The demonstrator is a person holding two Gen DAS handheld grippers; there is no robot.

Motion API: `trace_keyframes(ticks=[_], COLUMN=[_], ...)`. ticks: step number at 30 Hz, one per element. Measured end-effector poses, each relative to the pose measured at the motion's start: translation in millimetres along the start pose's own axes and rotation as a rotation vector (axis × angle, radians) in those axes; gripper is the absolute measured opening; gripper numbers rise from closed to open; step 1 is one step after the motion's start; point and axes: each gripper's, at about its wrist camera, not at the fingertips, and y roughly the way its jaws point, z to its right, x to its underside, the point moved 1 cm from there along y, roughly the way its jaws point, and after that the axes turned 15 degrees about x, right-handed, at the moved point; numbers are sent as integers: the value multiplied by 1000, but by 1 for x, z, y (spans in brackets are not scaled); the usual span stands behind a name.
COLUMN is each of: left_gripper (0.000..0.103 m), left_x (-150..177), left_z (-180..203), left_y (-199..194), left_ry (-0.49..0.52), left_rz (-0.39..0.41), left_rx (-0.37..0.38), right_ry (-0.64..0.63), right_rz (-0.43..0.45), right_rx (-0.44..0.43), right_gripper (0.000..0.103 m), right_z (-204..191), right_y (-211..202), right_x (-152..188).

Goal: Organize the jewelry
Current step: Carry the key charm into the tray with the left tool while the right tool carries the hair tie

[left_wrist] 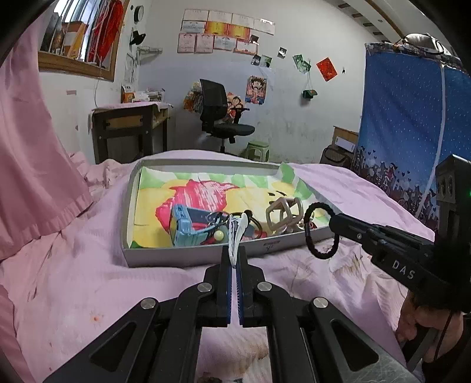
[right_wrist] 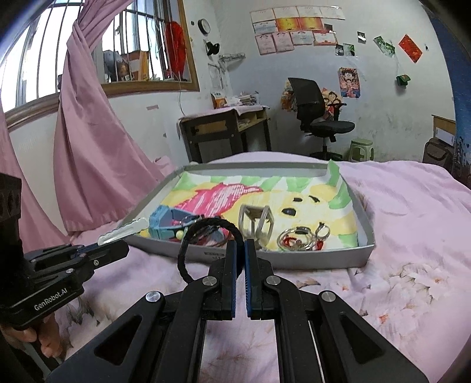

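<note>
L gripper [left_wrist: 235, 259] pinches white clip [left_wrist: 237, 232], R gripper [right_wrist: 245, 250] pinches black braided ring [right_wrist: 203, 238], both just short of tray's [right_wrist: 323, 260] near edge.

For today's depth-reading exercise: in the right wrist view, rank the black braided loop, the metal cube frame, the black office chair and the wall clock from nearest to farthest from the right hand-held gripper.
1. Black braided loop, clamped in the right hand-held gripper.
2. Metal cube frame, inside the tray, just ahead.
3. Black office chair, across the room, right of centre.
4. Wall clock, high on the far wall, left.
</note>
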Motion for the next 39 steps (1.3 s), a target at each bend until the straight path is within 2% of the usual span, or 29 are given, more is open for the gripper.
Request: trace_keyframes(ticks=[24, 34, 39], left_gripper=[3, 3, 3], left_x=[-30, -46, -52], left_z=[3, 2, -7], left_y=[3, 33, 46], left_ry=[28, 33, 25], left_rz=[131, 119, 99], left_rx=[-39, -57, -86], right_ry=[90, 79, 70], right_rz=[116, 150, 96], right_rx=[47, 95, 165], right_gripper=[5, 5, 5], right_z=[34, 42, 46], right_y=[-5, 11, 30], right_x=[-33, -52, -54])
